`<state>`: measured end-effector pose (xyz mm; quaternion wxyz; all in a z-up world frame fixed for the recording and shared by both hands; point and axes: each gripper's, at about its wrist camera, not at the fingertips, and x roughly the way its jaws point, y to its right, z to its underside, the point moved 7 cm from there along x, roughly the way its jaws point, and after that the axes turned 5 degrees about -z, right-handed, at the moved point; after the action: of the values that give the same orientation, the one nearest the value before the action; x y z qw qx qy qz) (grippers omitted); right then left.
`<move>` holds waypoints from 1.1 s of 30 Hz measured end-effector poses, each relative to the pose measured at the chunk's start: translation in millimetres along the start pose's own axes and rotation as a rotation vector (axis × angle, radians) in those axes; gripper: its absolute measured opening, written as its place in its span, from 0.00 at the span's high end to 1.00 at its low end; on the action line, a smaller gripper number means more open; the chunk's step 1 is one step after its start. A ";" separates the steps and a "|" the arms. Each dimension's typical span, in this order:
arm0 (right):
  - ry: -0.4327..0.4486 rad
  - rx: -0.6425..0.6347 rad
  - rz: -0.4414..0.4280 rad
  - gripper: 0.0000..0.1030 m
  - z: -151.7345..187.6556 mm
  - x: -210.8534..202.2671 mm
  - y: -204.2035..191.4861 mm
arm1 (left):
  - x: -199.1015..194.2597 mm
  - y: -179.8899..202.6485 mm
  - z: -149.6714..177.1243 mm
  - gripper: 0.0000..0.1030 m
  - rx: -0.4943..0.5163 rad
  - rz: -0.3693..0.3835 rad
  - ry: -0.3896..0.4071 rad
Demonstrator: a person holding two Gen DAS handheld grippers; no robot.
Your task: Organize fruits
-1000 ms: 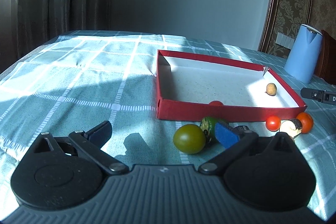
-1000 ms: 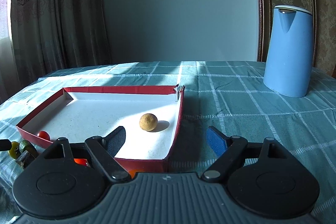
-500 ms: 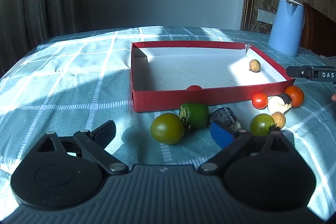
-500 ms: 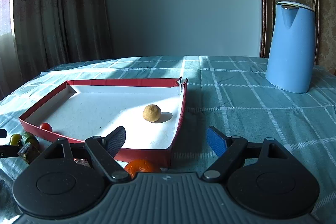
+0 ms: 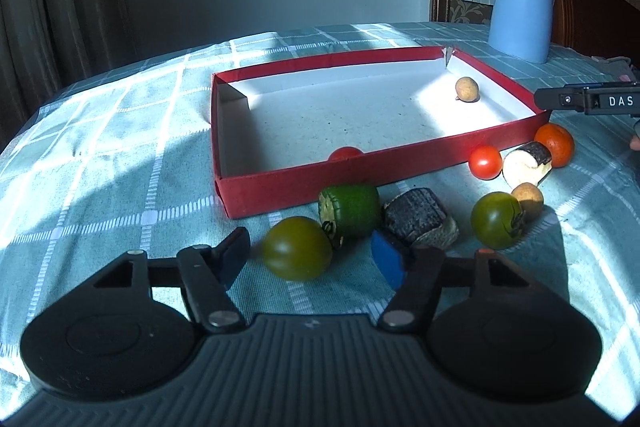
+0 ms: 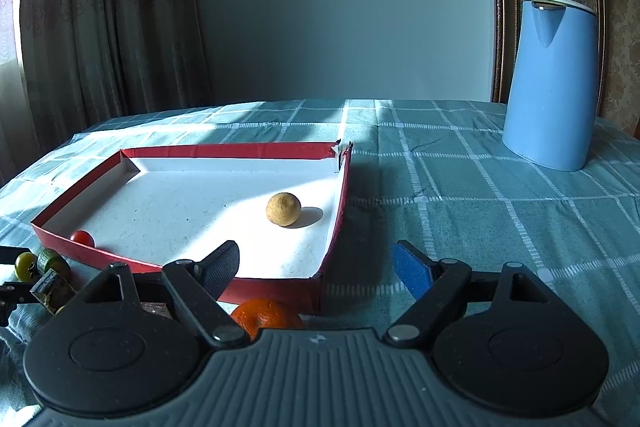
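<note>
A red box (image 5: 400,163) with a white floor holds a tan round fruit (image 5: 467,89) and a red cherry tomato (image 5: 345,153). In front of it lie a green tomato (image 5: 297,248), a green cut piece (image 5: 352,211), a dark chunk (image 5: 420,217), a second green tomato (image 5: 496,225), a red tomato (image 5: 485,162) and an orange (image 5: 554,145). My left gripper (image 5: 312,259) is closing around the first green tomato; its pads are not touching it. My right gripper (image 6: 318,267) stands open over the box's near right corner (image 6: 320,283), holding nothing, with the orange (image 6: 266,315) just below it.
A blue kettle (image 6: 554,83) stands on the checked cloth at the back right. A white-fleshed piece with dark skin (image 5: 526,167) and a small tan fruit (image 5: 528,195) lie by the orange. Curtains hang behind the table's far left edge.
The left gripper rolled and shifted so the green tomato now sits between its fingers, and its jaws have narrowed. The right gripper's view is almost unchanged.
</note>
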<state>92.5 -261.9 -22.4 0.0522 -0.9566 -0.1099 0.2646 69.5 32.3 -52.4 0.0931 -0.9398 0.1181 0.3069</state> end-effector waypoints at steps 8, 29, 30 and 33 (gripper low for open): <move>-0.001 0.004 -0.001 0.18 0.0 -0.5 0.1 | -3.1 -2.8 1.4 0.68 -0.033 0.030 0.011; 0.030 0.000 -0.079 0.18 27.1 -36.0 -5.9 | -11.1 -24.9 2.2 0.69 -0.162 0.020 0.033; 0.024 -0.021 -0.070 0.18 28.5 -34.4 -9.1 | -11.0 -24.6 2.2 0.69 -0.161 0.022 0.033; 0.013 -0.045 -0.066 0.18 30.1 -30.9 -15.2 | -11.2 -24.0 1.9 0.69 -0.158 0.023 0.037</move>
<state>48.3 -253.2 -30.5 0.0399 -0.9551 -0.1472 0.2540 66.4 57.6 -44.7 0.0129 -0.9483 0.1062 0.2989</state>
